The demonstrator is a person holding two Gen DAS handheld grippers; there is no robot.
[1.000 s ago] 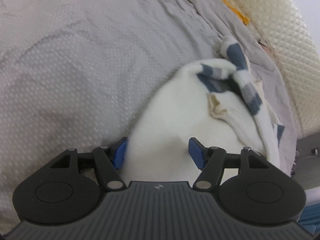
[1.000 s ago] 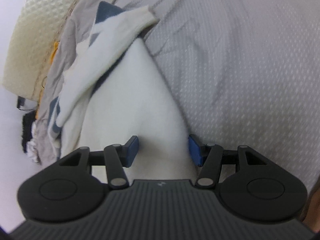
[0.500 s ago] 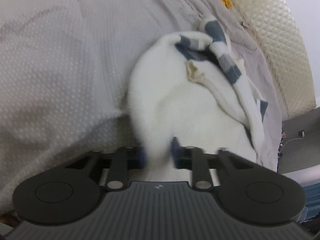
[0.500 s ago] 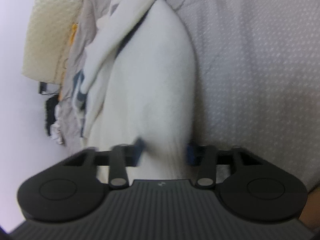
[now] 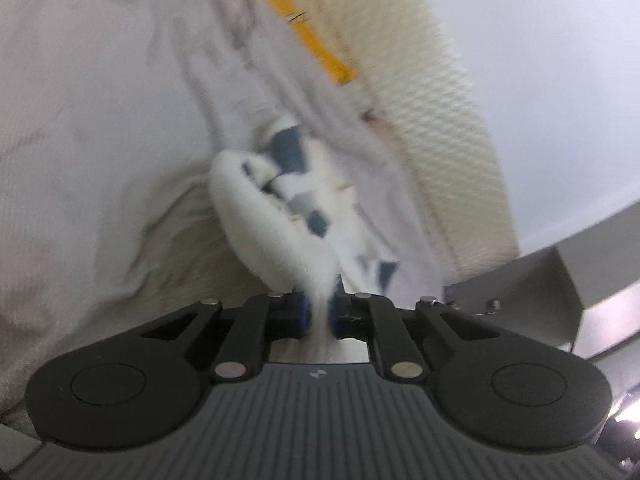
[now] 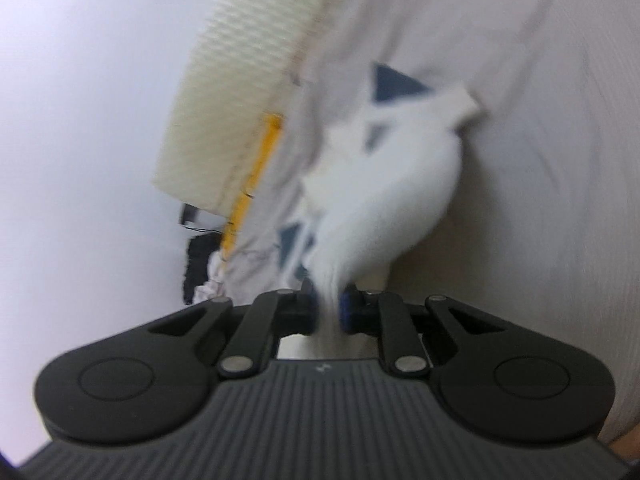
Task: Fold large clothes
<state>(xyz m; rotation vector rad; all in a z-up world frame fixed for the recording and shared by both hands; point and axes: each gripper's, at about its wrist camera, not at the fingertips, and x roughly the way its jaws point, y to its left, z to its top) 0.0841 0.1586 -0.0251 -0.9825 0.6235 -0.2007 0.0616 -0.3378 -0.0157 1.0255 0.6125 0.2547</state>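
A white fleecy garment with dark blue and grey patches hangs stretched up from the grey bedsheet. My left gripper is shut on a thin bunch of its white cloth, pinched between the blue pads. In the right wrist view the same garment runs from the sheet up into my right gripper. Its jaws are closing, and the pads press on a narrow strand of the white cloth. Both views are blurred by motion.
A cream quilted headboard borders the bed, with a yellow strip along the sheet's edge. A grey cabinet stands beyond the bed corner. Dark and white items lie beside the headboard.
Both grippers closed from wide open onto the white garment's edge, then rose and tipped up. The cloth now hangs stretched from the jaws, and more headboard and wall are in view.
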